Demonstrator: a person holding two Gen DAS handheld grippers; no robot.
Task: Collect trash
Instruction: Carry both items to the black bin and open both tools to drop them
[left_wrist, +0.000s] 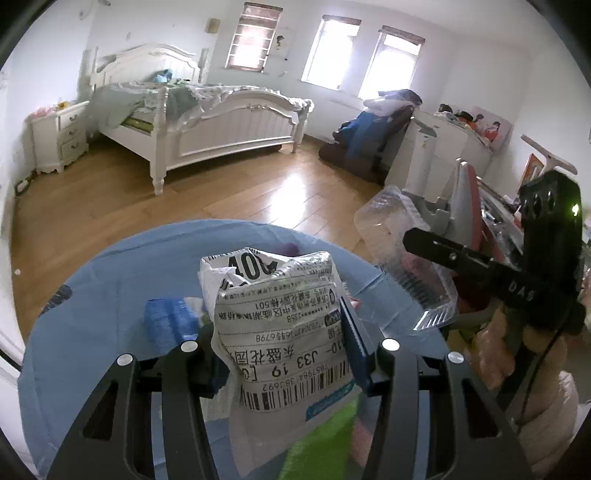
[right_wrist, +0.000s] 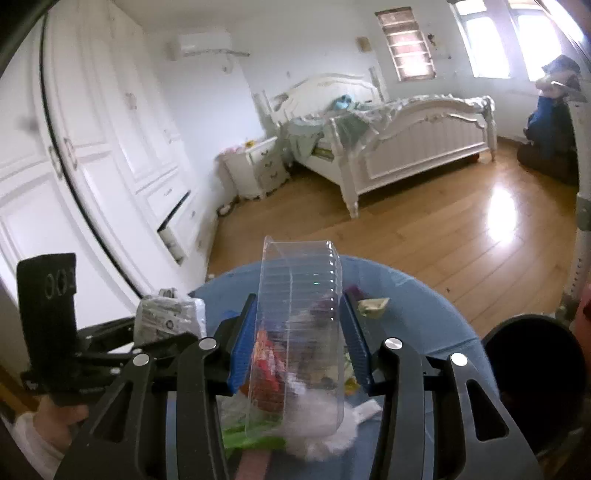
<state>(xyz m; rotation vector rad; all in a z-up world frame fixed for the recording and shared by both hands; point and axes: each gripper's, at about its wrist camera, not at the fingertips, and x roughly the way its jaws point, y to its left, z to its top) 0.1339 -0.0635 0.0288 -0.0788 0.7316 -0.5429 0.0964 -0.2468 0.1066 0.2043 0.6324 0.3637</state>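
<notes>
Left gripper (left_wrist: 280, 332) clamped on crumpled courier bag with shipping label (left_wrist: 280, 325) – held above blue-lined bin (left_wrist: 92, 288). Right gripper (right_wrist: 299, 339) squeezing clear plastic clamshell box (right_wrist: 299, 314) over same bin – wrappers, possibly tissue, inside. Bedroom: white bed (left_wrist: 207, 122), wood floor (left_wrist: 258, 192).

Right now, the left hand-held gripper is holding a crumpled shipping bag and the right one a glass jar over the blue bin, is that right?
Not quite: the right hand-held gripper grips a clear plastic clamshell container, as the right wrist view shows. The left hand-held gripper does hold the shipping bag over the blue bin.
</notes>
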